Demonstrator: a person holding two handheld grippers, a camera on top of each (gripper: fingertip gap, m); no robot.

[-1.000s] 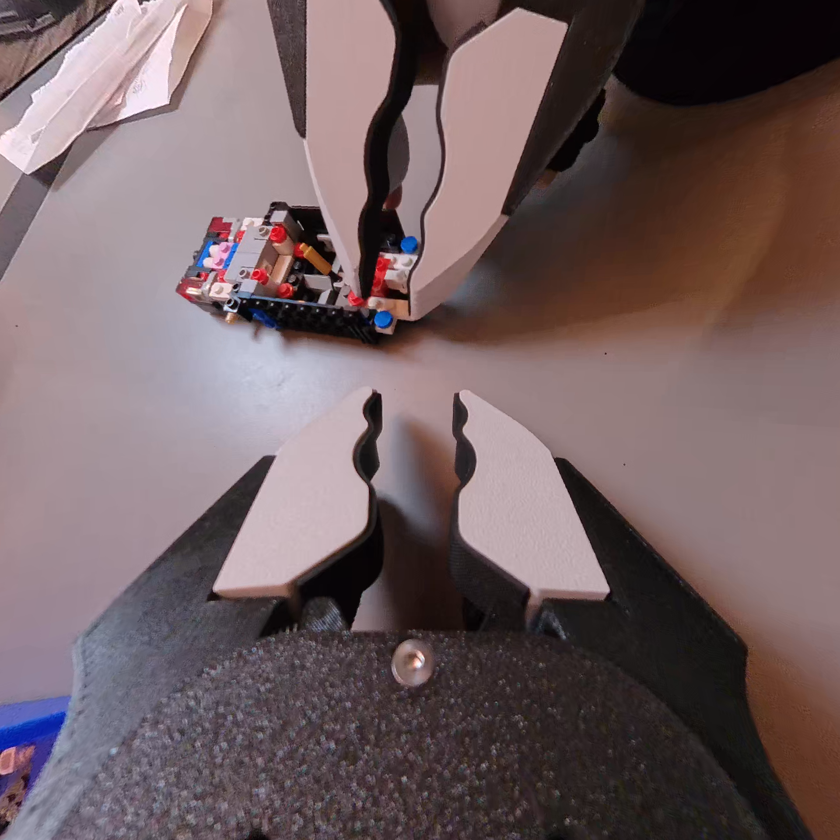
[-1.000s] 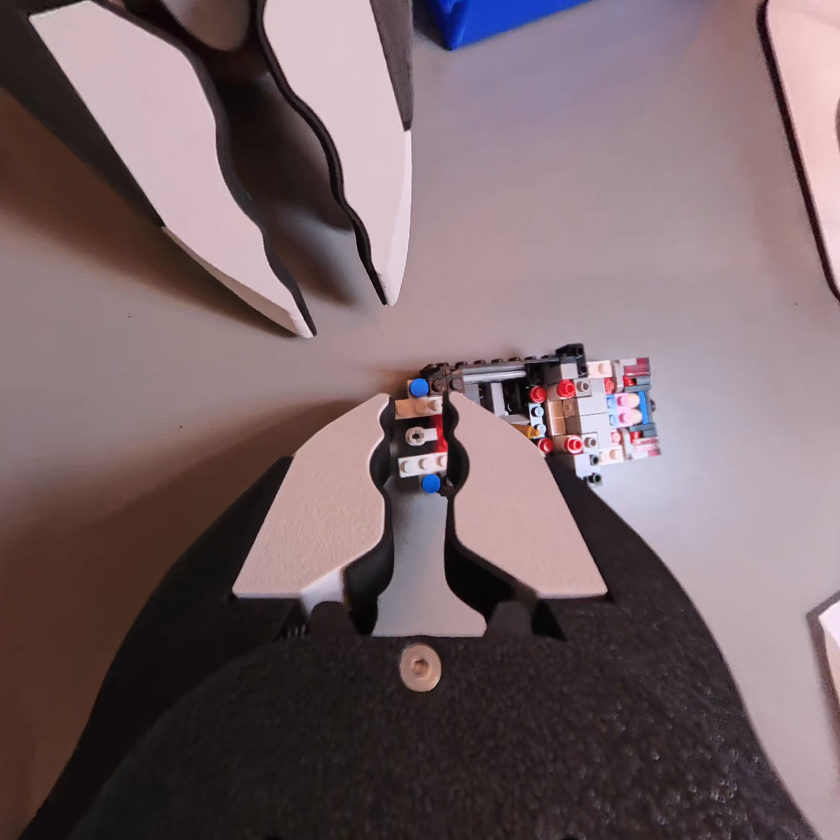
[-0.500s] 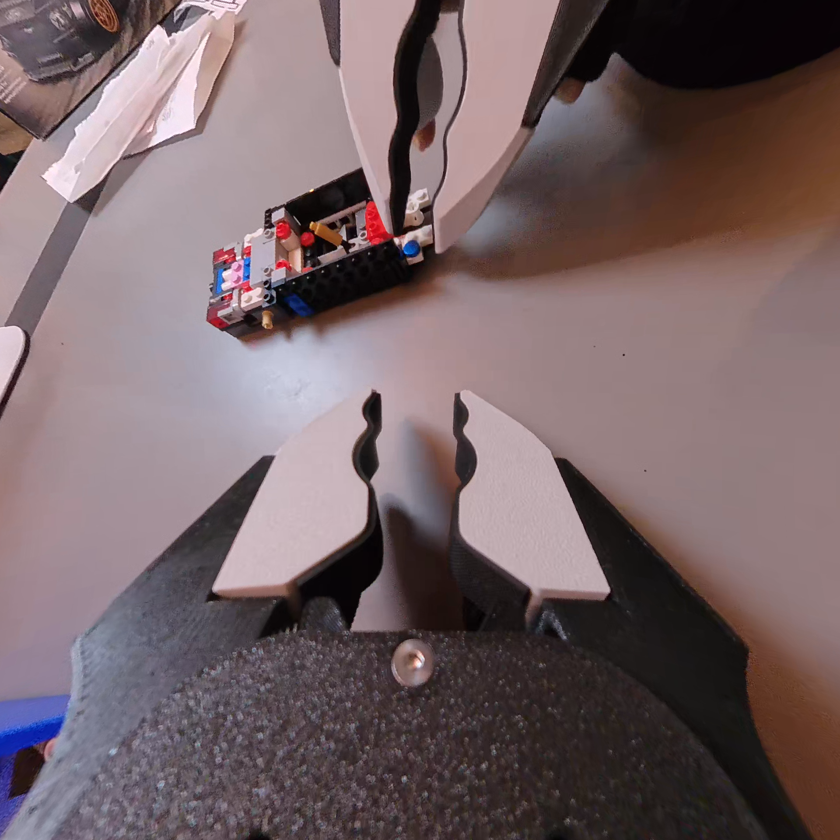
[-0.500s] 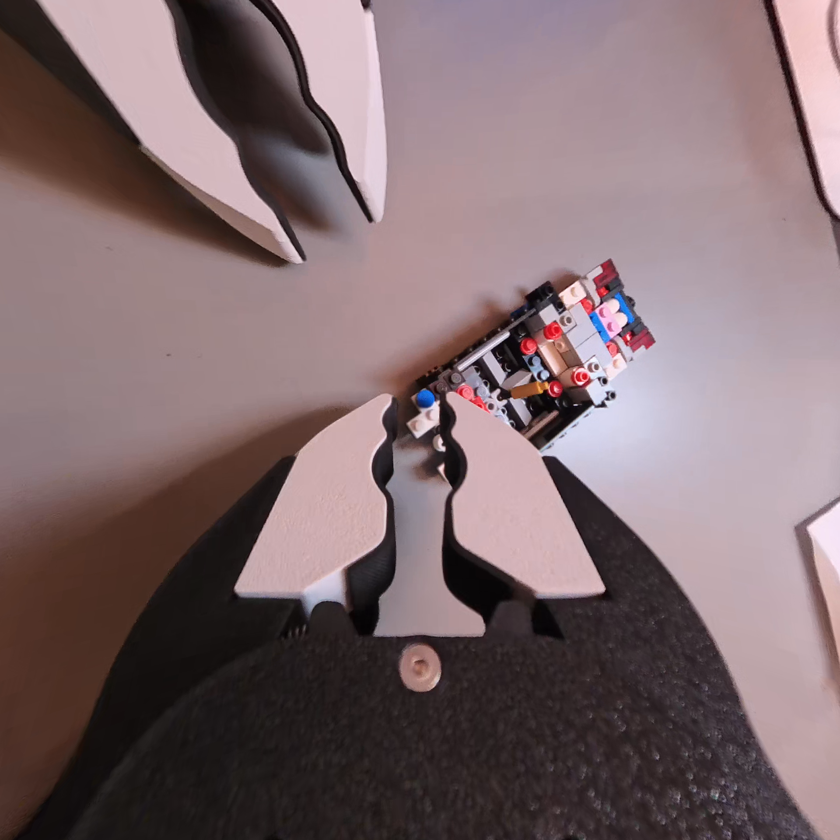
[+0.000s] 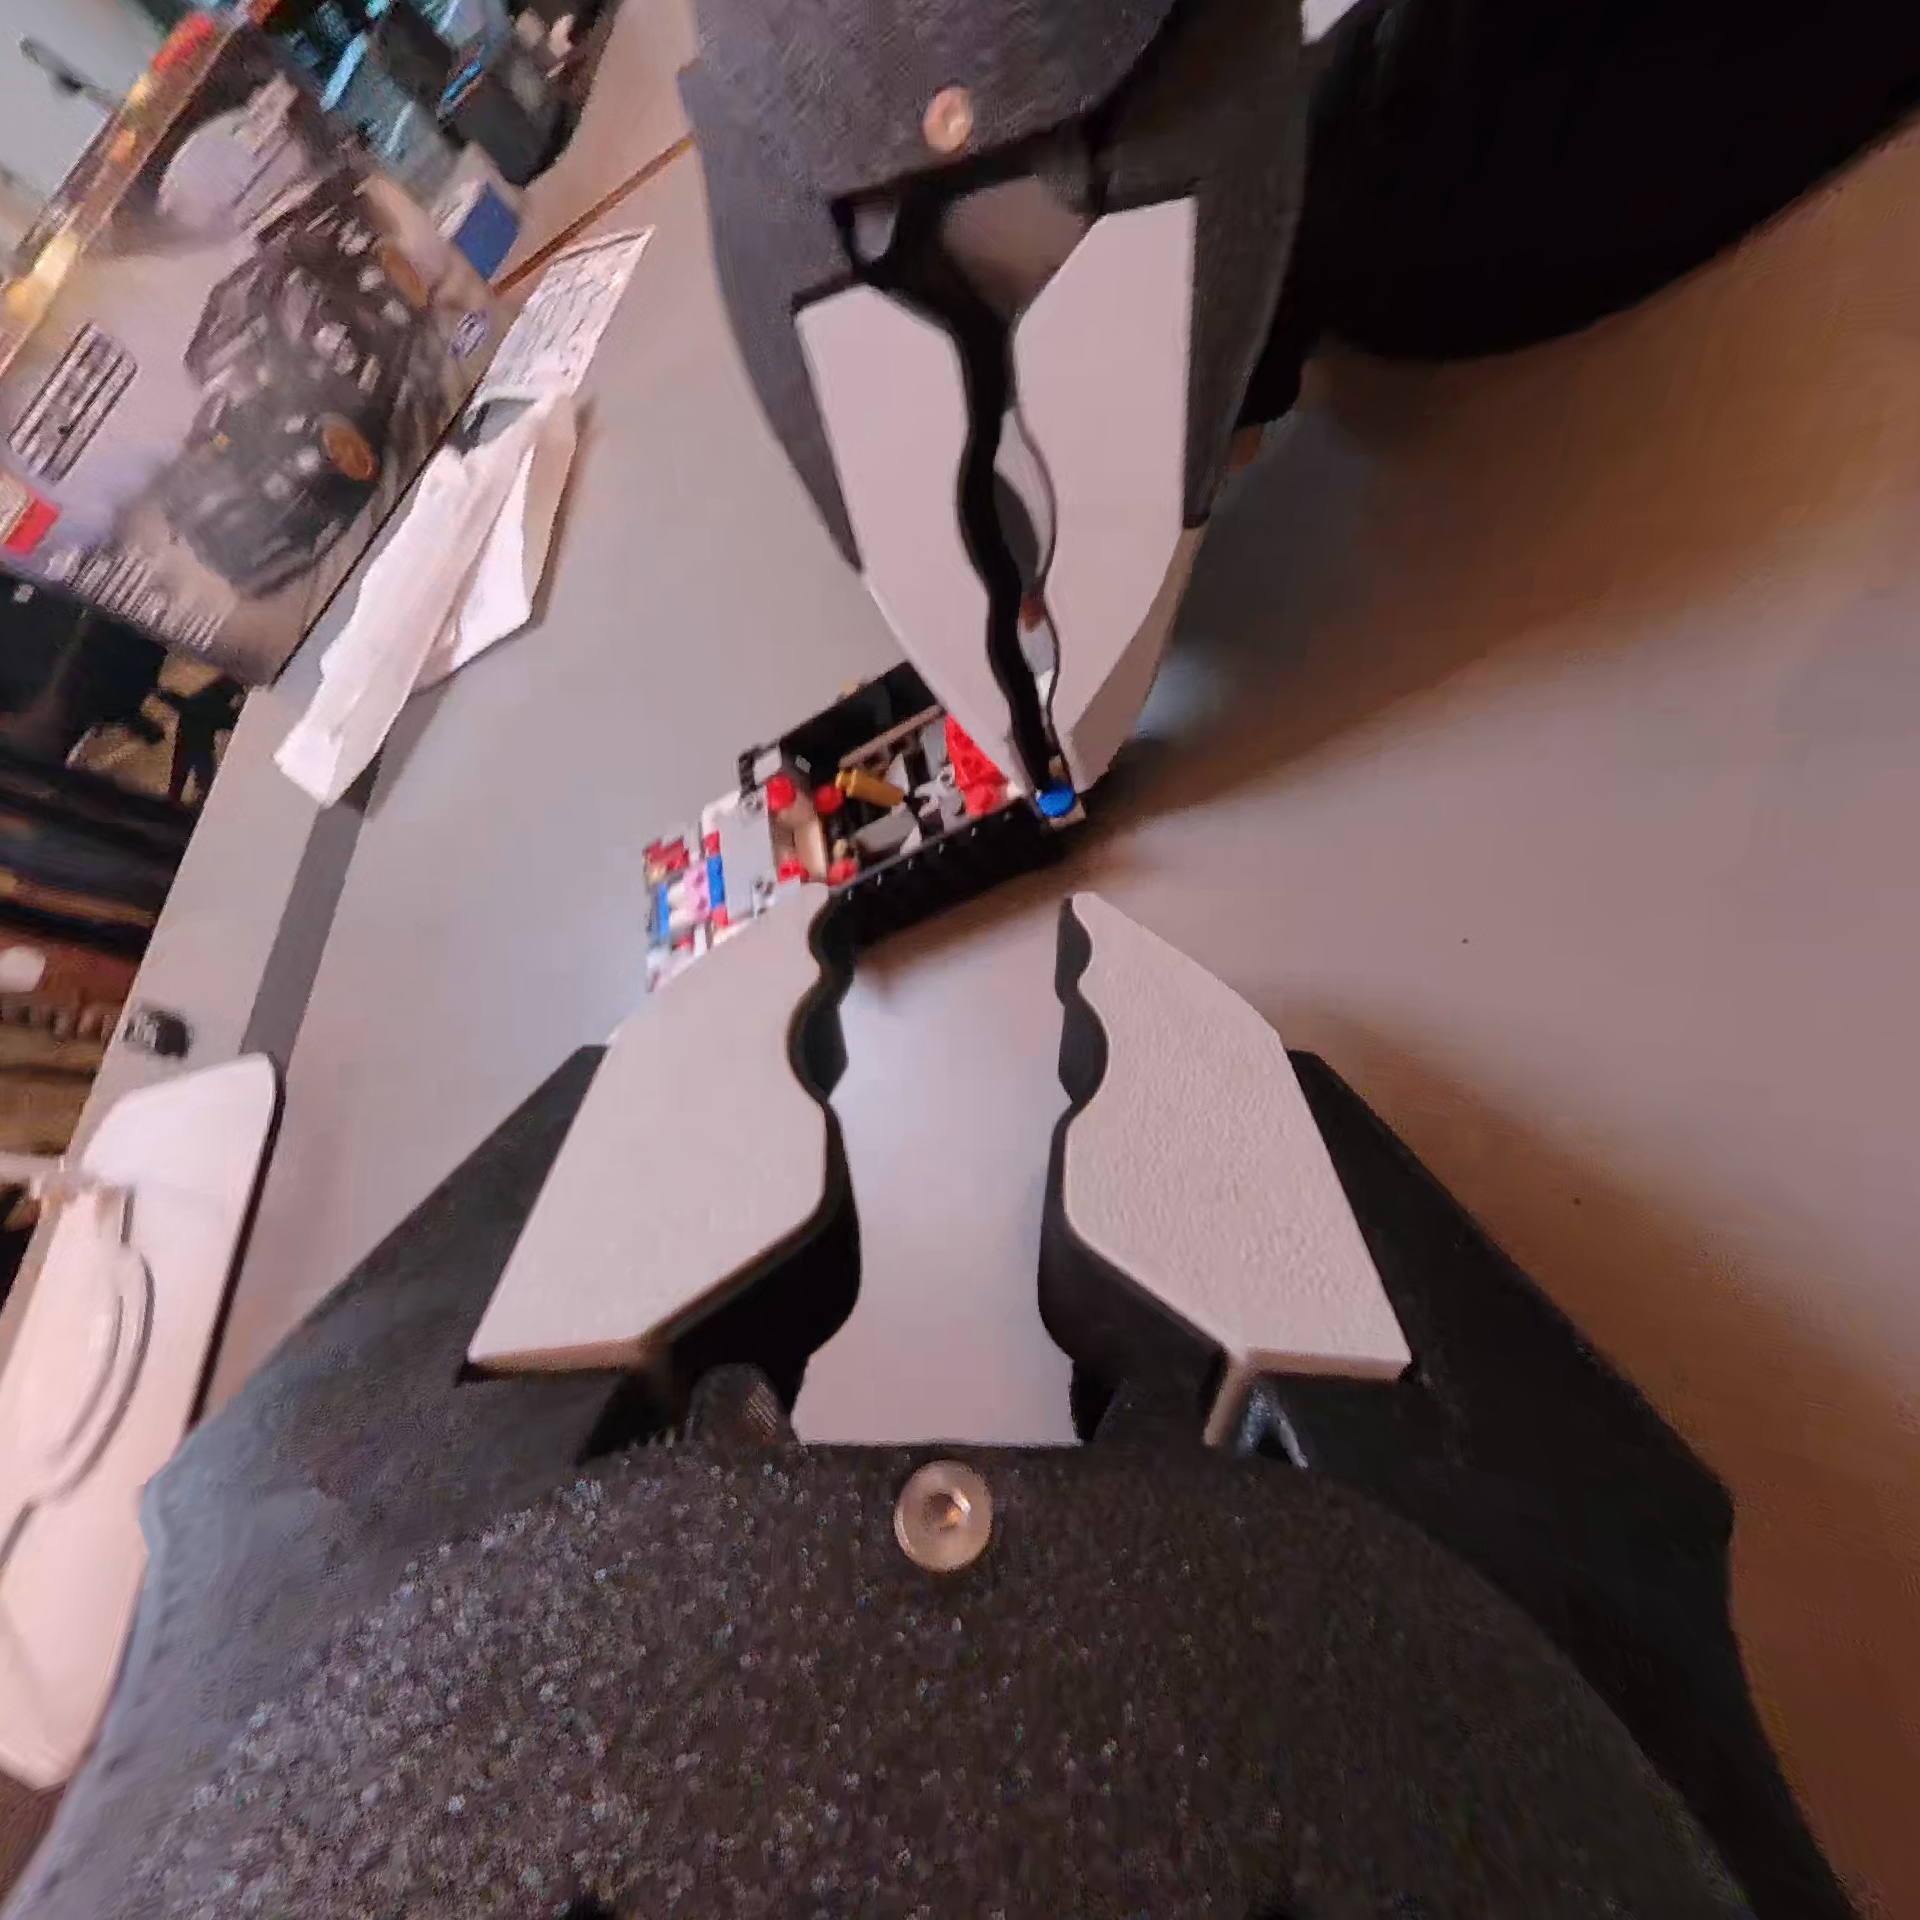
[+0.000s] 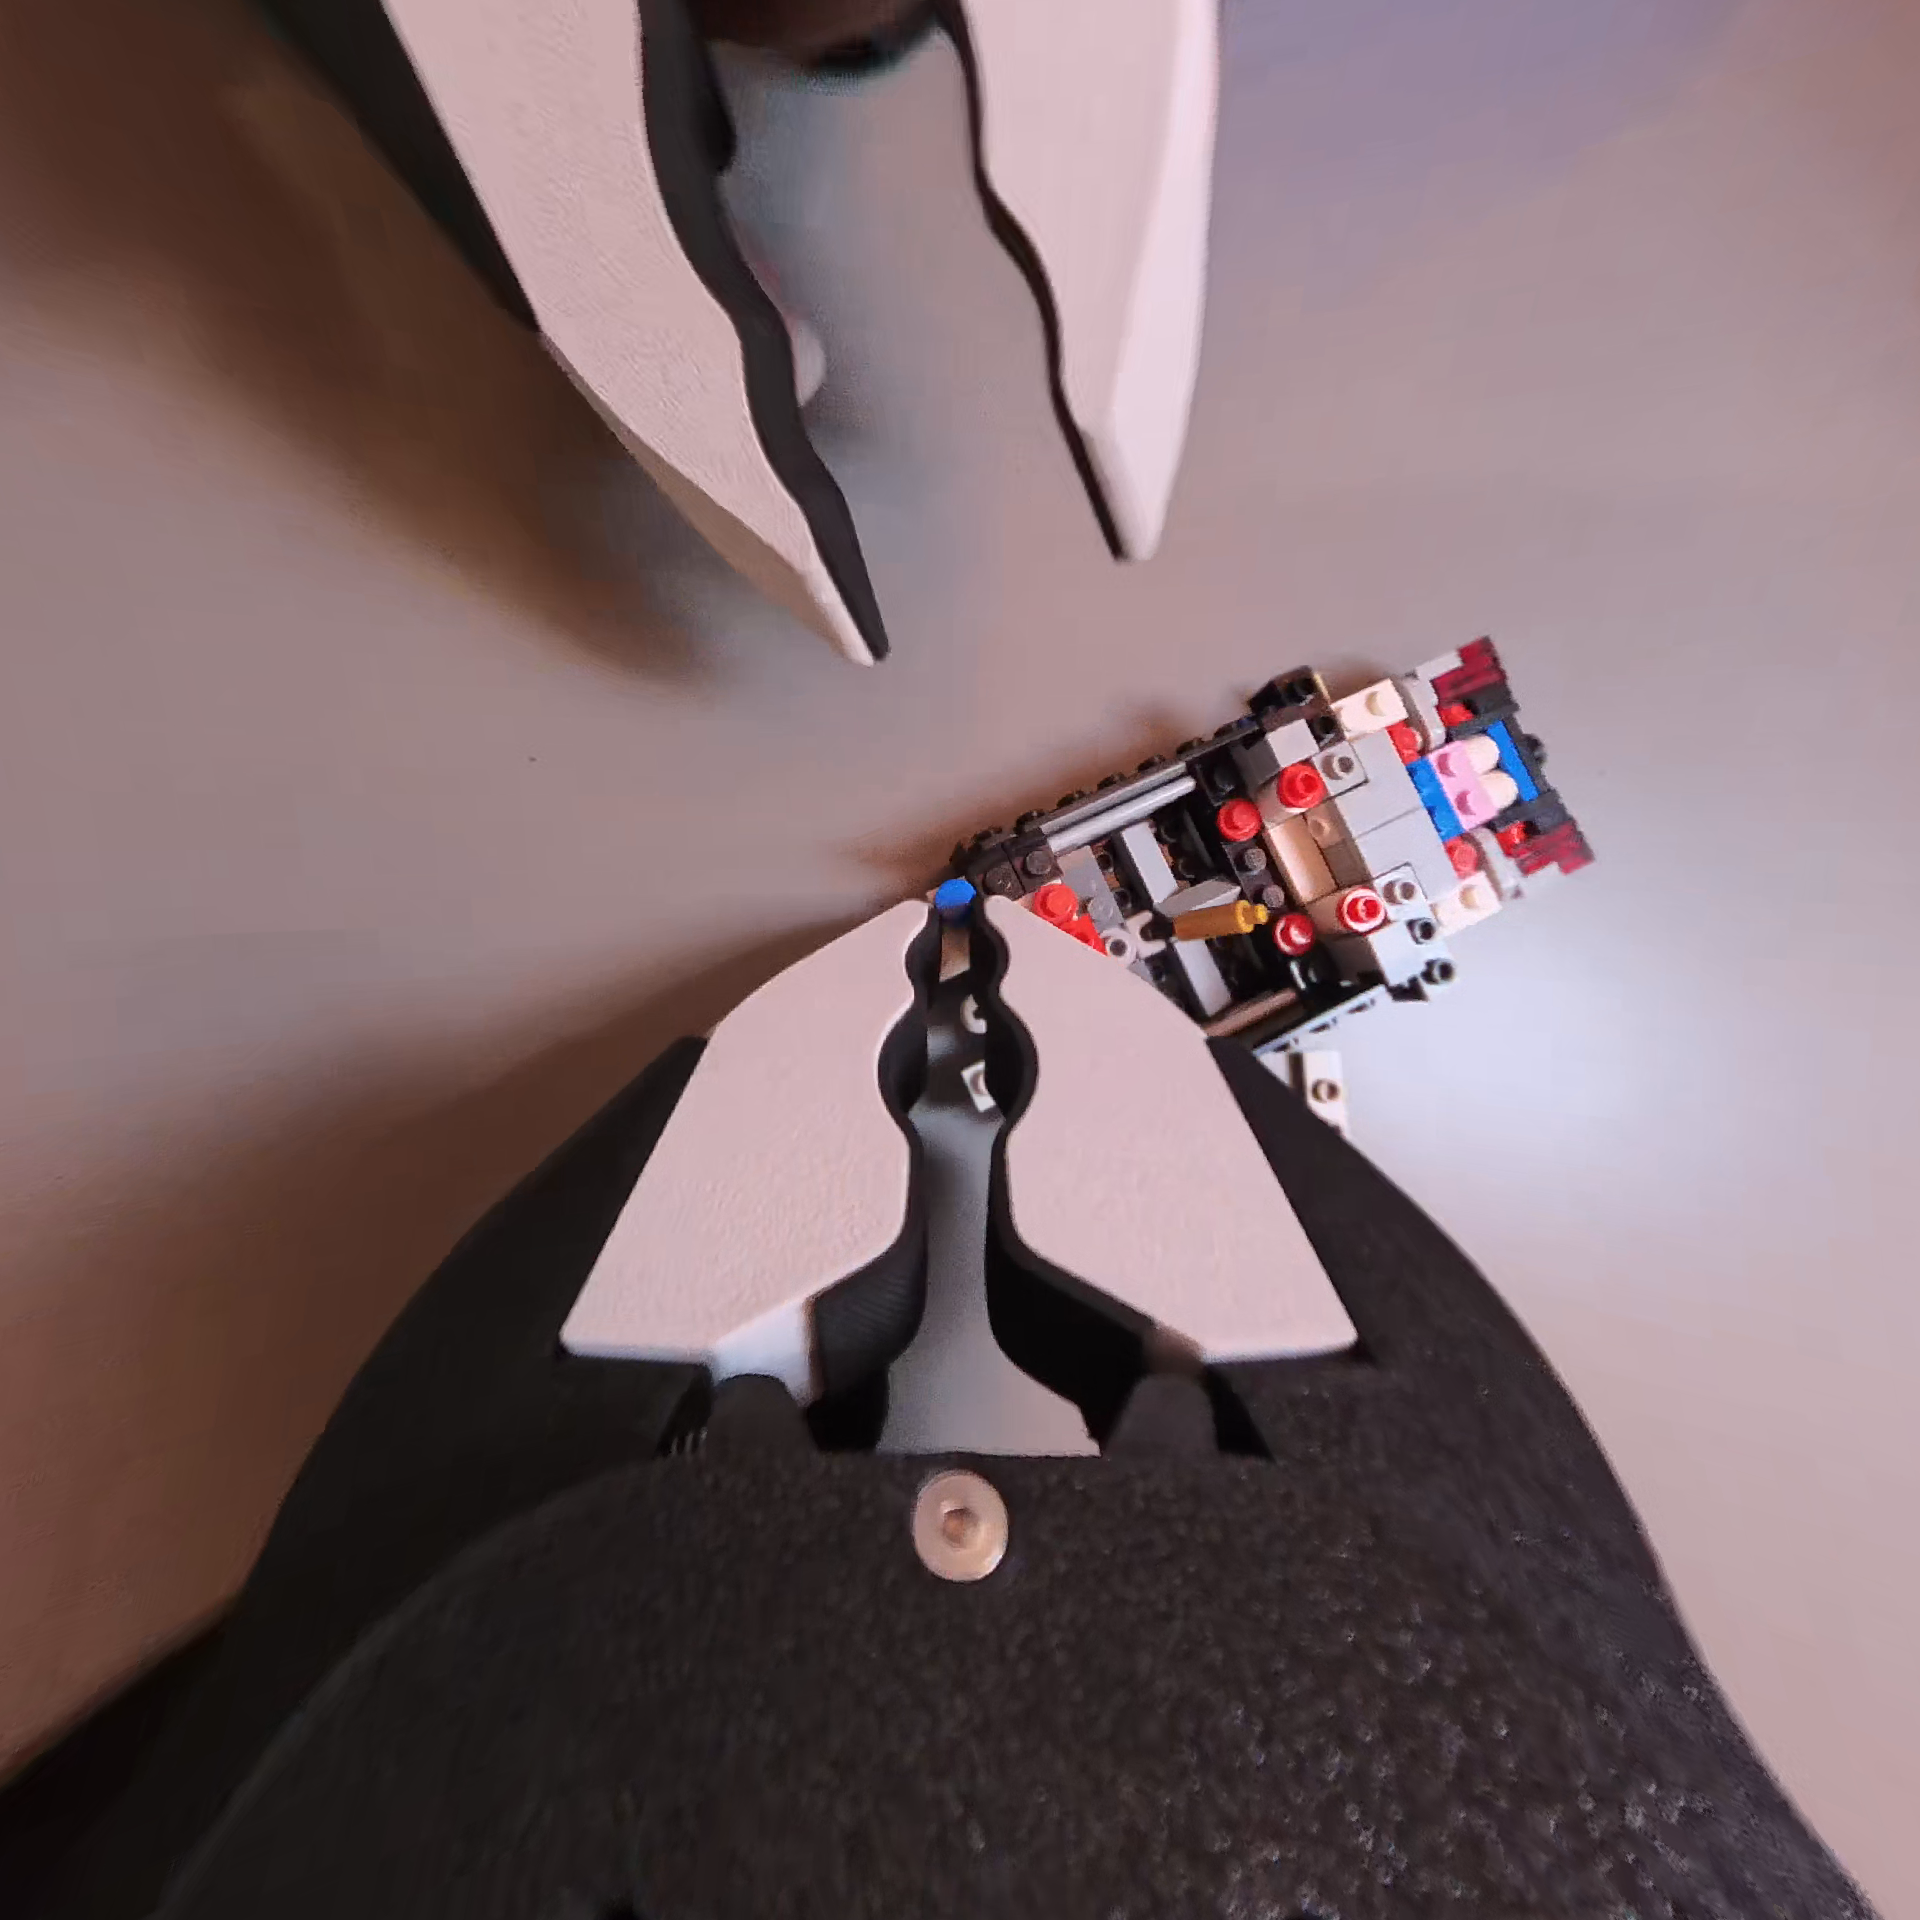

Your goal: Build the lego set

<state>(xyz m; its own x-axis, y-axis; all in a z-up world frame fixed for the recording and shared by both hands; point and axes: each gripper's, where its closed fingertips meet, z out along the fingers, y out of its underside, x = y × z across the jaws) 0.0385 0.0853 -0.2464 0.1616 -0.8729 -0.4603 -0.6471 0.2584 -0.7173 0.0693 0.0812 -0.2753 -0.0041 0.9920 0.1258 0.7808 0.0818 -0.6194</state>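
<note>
Left wrist view: the left gripper (image 5: 951,940) hangs empty over the grey table (image 5: 1558,935), jaws a moderate gap apart, touching nothing that shows; the half-built lego model (image 5: 862,831) lies on the table just ahead of its tips, the left tip overlapping the model's black side in the picture.

Right wrist view: the right gripper (image 6: 964,916) is nearly closed on the model's near end, by the blue stud (image 6: 952,896), with white pieces showing in the slot between its fingers.

Model: on the table, slewed at an angle from the right gripper, its pink and dark red end farthest from it.

Risk, grip: the pinch takes only one corner (a thin purchase), so I judge the model could pivot or slip free if lifted or pushed.

Risk, pieces: squeezing studded pieces at the end could pop them off.

Risk, left approach: closing in from ahead may knock the model sideways out of the right gripper's hold.

Far left of left gripper: lego box (image 5: 239,395), white paper bag (image 5: 436,582).
</note>
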